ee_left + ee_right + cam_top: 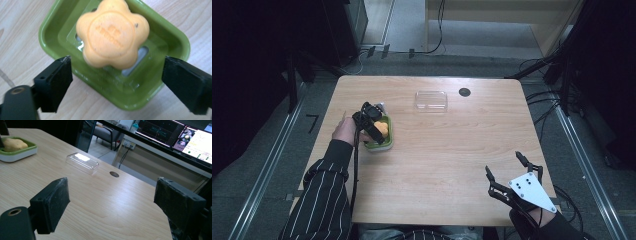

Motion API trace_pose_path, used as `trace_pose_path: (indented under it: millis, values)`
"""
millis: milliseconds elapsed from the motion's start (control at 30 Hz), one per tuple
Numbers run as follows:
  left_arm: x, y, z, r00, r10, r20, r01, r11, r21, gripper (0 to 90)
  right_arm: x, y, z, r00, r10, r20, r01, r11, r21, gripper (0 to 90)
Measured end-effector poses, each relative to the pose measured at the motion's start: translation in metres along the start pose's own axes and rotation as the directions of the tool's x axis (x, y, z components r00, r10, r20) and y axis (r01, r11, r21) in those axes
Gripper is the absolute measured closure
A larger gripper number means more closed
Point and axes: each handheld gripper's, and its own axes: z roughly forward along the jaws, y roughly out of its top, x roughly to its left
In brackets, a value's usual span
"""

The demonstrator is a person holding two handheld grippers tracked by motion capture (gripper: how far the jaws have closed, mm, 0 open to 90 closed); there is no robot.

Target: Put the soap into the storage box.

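The left tongs hover over the green soap dish at about nine o'clock on the tabletop, spread wide with nothing between them. The orange flower-shaped soap lies in the dish, resting on its slotted insert. In the left gripper view the black jaws stand one on each side of the dish's near corner, short of the soap. Down at five o'clock the right tongs sit idle near the tabletop edge, also spread and holding nothing. A clear plastic lid lies at twelve o'clock, well apart from the dish, with a small dark grommet just beside it. If the soap is to be lifted, I'd say the left tongs need to go forward and down until the pads flank the soap's broad sides, not the dish rim. It's a rounded, probably slippery lump, so closing across two opposite lobes, low on its body and squarely, looks safest. A slow squeeze should keep it from squirting out or tipping the light dish.
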Motion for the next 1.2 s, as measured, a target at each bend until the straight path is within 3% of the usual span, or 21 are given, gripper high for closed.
trace_pose_path:
  millis: [333,767,1200]
  values:
    - [-0.007,-0.015,-0.017,0.9997,-0.025,-0.002,0.026,0.999,0.037,1.2,0.001,0.001,-0.001,1.0,-0.001,0.006,0.001,1.0,0.0,13.4]
    - [-0.023,-0.05,-0.031,0.9991,-0.042,-0.004,0.042,0.9959,0.08,0.0,0.001,0.0,-0.002,1.0,0.001,0.007,-0.001,1.0,0.003,13.4]
    - [-0.046,-0.08,-0.04,0.9998,-0.015,0.014,0.013,0.9953,0.096,0.0,0.001,0.001,-0.001,1.0,-0.005,0.005,0.005,1.0,0.002,13.4]
